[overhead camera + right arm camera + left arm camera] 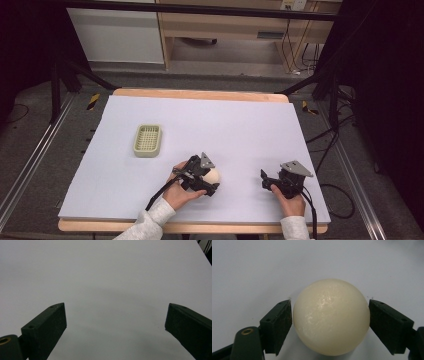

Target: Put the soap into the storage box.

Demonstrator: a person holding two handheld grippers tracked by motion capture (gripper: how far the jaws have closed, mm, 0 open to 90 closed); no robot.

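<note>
A cream, smooth ball [331,317] rests on the white table sheet [240,130], near the front edge at centre [214,175]. My left gripper [209,179] is around it; both black pads [279,322] press against its sides in the left gripper view. My right gripper [265,181] is to the right of the ball, held low over the bare sheet. Its jaws stand wide apart [115,320] with nothing between them. A pale yellow-green slotted dish [147,140] lies on the left part of the sheet, well behind the left gripper.
The sheet covers a wooden table whose edge [200,94] shows at the back. Black frame legs and cables [325,145] stand off the table's right side. Wooden furniture [225,25] stands on the floor beyond.
</note>
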